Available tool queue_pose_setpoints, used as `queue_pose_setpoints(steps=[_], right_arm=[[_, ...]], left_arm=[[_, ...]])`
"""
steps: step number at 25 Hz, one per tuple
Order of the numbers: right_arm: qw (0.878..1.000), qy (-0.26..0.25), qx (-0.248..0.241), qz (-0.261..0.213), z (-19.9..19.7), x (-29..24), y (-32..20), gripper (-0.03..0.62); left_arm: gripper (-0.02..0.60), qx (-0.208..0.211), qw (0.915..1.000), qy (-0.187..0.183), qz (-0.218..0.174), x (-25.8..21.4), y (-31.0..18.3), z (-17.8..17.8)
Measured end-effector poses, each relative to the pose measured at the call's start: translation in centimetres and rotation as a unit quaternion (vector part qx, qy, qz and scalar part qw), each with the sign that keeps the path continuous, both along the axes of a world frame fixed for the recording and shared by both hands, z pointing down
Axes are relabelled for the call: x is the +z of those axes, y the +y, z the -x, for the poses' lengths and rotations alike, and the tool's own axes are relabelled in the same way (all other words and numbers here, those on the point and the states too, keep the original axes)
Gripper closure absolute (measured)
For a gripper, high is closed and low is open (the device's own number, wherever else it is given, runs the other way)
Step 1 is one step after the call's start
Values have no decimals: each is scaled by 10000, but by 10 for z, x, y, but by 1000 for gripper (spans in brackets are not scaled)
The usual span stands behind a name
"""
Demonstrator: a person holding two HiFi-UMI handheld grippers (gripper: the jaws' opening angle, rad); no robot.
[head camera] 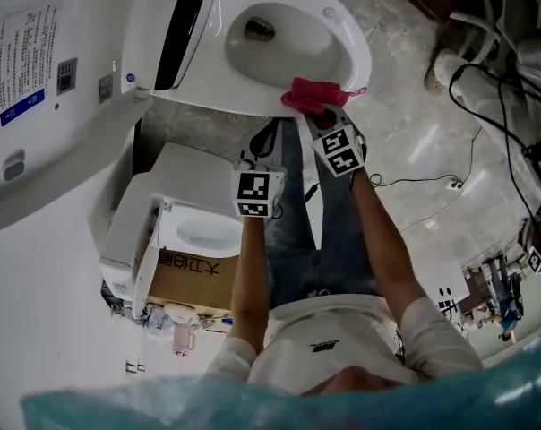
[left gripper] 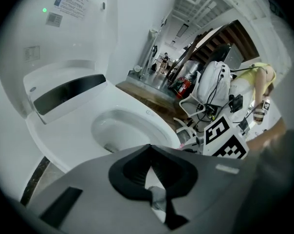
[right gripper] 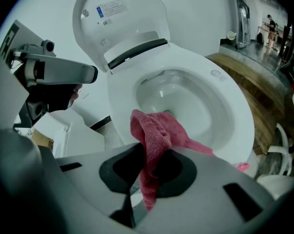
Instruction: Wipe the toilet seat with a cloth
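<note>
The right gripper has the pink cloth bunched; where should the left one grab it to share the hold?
Probably pinch the raised fold of the cloth standing just ahead of the right gripper, coming from the left. That hump lifts off the seat, so jaws can straddle it; the flap at right lies flat.

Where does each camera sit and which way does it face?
Head view: on the person's head, steeply down on the toilet bowl, both forearms, left gripper, right gripper.
Left gripper view: on that gripper, along its closed, empty jaws to the bowl.
Right gripper view: along jaws clamping the pink cloth at the bowl's rim.
Shared: all show the bowl.
</note>
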State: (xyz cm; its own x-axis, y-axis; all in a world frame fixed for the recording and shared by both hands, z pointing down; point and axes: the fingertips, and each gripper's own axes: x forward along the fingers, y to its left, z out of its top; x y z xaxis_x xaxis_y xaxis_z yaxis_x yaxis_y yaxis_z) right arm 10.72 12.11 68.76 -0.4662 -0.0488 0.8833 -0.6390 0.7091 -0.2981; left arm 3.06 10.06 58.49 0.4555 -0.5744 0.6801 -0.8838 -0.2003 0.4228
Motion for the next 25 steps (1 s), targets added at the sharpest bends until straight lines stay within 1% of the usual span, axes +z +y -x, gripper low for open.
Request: queue_pose_setpoints(steps=[5, 14, 20, 25], right_arm=[[10000, -1, -11, 95, -19, 1, -2, 545], [9998, 17, 72, 168, -51, 3, -9, 545], [9994, 53, 278, 174, -71, 2, -18, 545], [9983, 151, 547, 145, -90, 3, -33, 545]], left_arm=[[572, 10, 10000, 13, 63, 0, -7, -18], [572, 155, 9998, 13, 112, 1, -22, -49], [572, 279, 9995, 44, 142, 1, -30, -70], [572, 384, 9991, 63, 156, 1, -36, -84]])
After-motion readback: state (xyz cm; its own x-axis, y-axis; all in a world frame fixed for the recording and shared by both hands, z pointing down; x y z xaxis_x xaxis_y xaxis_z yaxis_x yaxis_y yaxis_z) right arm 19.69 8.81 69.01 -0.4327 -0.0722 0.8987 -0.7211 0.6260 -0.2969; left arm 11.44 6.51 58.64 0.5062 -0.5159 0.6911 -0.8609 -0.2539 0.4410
